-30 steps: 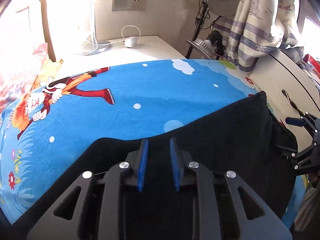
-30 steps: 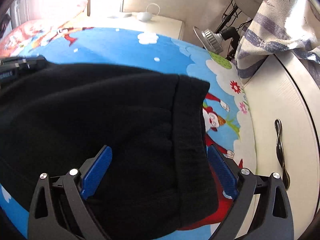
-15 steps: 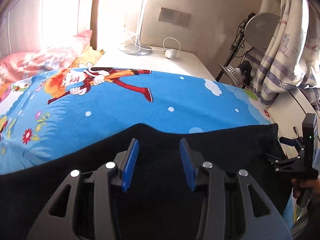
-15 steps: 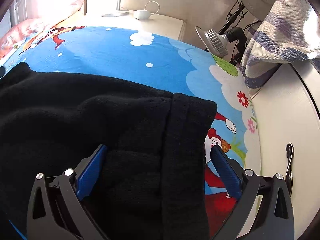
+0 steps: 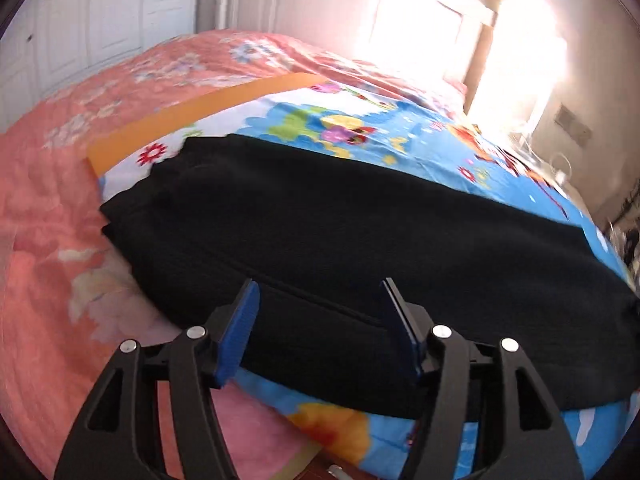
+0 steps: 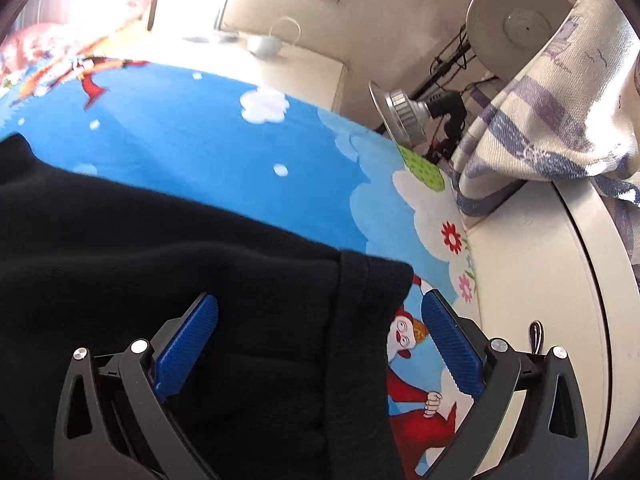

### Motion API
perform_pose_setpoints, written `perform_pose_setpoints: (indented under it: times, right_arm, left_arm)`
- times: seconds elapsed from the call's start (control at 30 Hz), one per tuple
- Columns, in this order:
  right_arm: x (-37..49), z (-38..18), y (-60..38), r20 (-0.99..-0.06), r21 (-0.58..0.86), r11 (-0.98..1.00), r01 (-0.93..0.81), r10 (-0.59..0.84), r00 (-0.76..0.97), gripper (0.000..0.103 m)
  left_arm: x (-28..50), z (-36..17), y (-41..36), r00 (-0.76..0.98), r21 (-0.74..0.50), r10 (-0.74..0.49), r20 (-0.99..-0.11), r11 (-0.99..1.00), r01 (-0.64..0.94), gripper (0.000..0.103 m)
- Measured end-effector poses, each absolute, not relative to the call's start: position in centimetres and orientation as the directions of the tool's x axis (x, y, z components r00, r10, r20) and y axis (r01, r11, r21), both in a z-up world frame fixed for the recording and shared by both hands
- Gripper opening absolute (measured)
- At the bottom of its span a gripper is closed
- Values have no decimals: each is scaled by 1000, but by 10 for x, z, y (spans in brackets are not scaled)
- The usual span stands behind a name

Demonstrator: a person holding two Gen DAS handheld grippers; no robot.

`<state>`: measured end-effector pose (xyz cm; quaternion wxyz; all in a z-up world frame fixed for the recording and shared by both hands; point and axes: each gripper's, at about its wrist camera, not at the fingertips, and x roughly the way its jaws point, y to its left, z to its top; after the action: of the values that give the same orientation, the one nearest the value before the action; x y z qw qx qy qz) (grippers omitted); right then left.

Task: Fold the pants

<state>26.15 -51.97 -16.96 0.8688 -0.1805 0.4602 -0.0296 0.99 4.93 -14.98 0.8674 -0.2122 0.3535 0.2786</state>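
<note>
Black pants look soft, floppy, prob light. Both tongs spread wide, holding nothing: left gripper, right gripper. Best grab at waistband edge.

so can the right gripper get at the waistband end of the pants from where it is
Probably yes. The right gripper is open, with the waistband of the black pants lying flat on the blue sheet between its fingers. Nothing covers that end.
</note>
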Motion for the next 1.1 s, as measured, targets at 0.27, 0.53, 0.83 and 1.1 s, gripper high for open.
perform_pose_setpoints:
  times: [0.27, 0.53, 0.83, 1.1]
  right_arm:
    - [254, -175, -518, -748, -348, 934, -77, -227, 624, 97]
    - [259, -176, -533, -795, -231, 971, -60, -153, 587, 97]
    - [251, -166, -533, -789, -211, 977, -11, -163, 592, 97]
    - [142, -144, -451, -674, -196, 966, -171, -6, 739, 98]
  left_arm:
    - [-60, -169, 172, 665, -535, 275, -694, 421, -732, 51]
    - [-61, -173, 186, 752, -658, 144, -643, 398, -639, 17]
    - [-79, -173, 172, 686, -569, 263, -678, 403, -717, 54]
    - [1, -129, 23, 759, -206, 236, -608, 875, -437, 67]
